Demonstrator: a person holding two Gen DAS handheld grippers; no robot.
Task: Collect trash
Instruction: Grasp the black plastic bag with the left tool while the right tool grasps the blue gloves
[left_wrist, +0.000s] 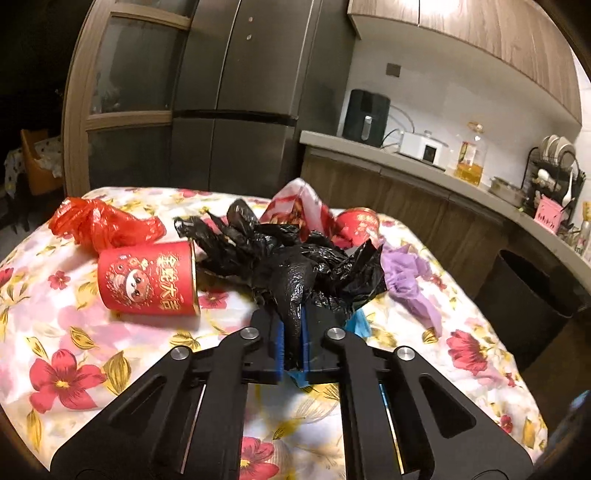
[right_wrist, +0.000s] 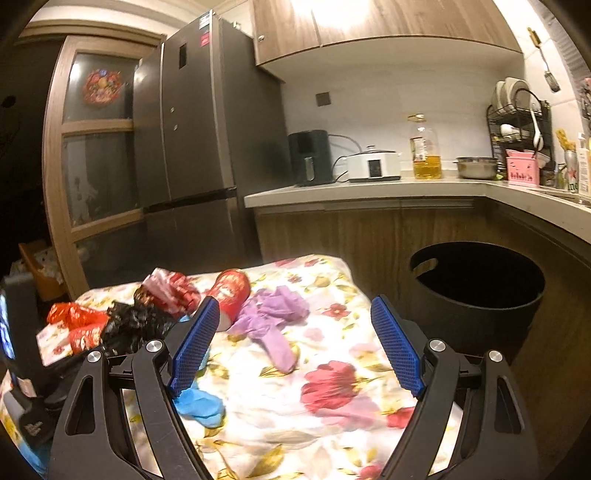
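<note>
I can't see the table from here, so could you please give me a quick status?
Left gripper shut on black bag. Right gripper open, empty, above tablecloth. Bin clear.

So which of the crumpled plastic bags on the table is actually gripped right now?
The black plastic bag: the left hand-held gripper is shut on a fold of it. The red plastic bag lies untouched at the far left.
</note>
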